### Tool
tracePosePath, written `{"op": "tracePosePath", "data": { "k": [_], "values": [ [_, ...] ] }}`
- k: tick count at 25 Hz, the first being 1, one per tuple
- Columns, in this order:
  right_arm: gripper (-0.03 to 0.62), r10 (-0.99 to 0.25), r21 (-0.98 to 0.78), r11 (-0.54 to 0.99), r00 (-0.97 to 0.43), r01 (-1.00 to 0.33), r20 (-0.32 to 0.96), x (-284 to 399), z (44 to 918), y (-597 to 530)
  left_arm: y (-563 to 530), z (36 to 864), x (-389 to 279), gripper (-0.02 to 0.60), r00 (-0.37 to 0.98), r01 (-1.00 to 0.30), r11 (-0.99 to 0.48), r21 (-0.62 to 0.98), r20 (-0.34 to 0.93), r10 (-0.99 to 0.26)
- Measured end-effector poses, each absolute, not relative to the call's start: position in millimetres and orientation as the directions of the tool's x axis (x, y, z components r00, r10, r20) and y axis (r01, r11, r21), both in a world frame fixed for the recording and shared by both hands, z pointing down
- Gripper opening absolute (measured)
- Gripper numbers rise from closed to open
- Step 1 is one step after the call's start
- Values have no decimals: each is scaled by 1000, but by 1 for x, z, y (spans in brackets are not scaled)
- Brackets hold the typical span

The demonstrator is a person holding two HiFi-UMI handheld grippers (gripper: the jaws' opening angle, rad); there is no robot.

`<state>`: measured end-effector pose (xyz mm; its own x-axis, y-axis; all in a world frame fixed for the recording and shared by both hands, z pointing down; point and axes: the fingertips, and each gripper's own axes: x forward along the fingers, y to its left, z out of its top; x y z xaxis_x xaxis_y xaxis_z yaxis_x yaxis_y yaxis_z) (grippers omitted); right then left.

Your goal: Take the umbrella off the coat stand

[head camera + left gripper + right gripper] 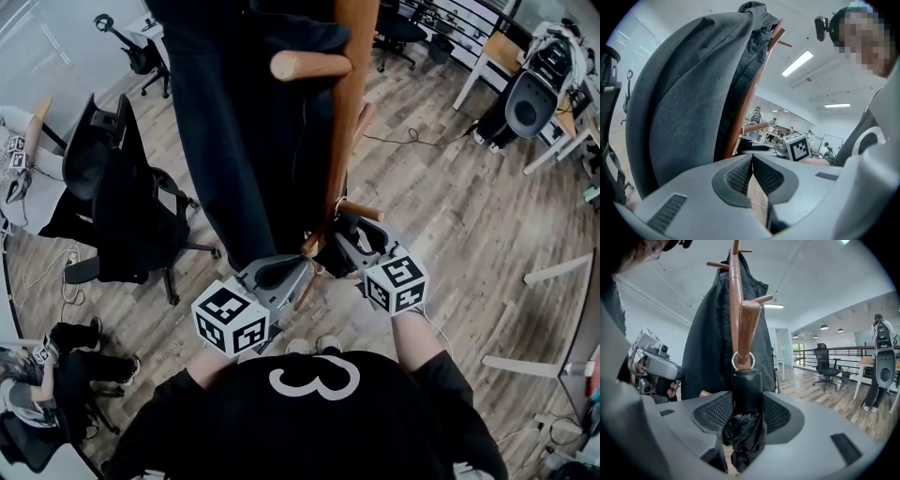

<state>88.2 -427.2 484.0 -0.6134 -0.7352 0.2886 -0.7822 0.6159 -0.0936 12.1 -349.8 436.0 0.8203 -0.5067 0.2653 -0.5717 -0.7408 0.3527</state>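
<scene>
In the head view a dark coat [239, 122] hangs over the left side of the wooden coat stand [352, 94]. The stand's top is cut off at 12 o'clock, and its foot is hidden under the two grippers and the person's shoulders. From that view the umbrella is almost wholly covered by the grippers (only a dark scrap shows between them, too small to read). In the left gripper view the coat fills the frame from 9 to 12 o'clock and leaves the stand's pole [743, 112] as a thin brown strip.

The left gripper [752, 164] has its fingers pressed together at the tips, with nothing between them. In the head view it sits at about 7 o'clock from the pole, just below the coat's hem.

The right gripper view shows the umbrella [746, 390] plainly. It is black and folded, and its long axis runs from 12 to 6 o'clock. Its capped end points up and its crumpled fabric points down, where the lower end drops out of sight behind the gripper body. A silver ring [743, 361] at its top loops round a peg [749, 324], so the umbrella hangs on the stand just in front of the pole. The right gripper [744, 411] has its fingers closed on the umbrella's upper part, one pad on each side.

By count there are one coat, one stand, one umbrella, one ring and two grippers. Each gripper carries one marker cube, the left cube [232, 317] and the right cube [396, 281]. At least three pegs show in the head view.
</scene>
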Motion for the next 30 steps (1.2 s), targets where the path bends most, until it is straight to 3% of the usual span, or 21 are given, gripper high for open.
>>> {"op": "tracePosePath", "data": {
  "k": [30],
  "values": [
    [195, -747, -89, 613, -613, -785, 258, 107, 464, -416, -336, 424, 29, 17, 800, -600, -730, 326, 260, -541]
  ]
}}
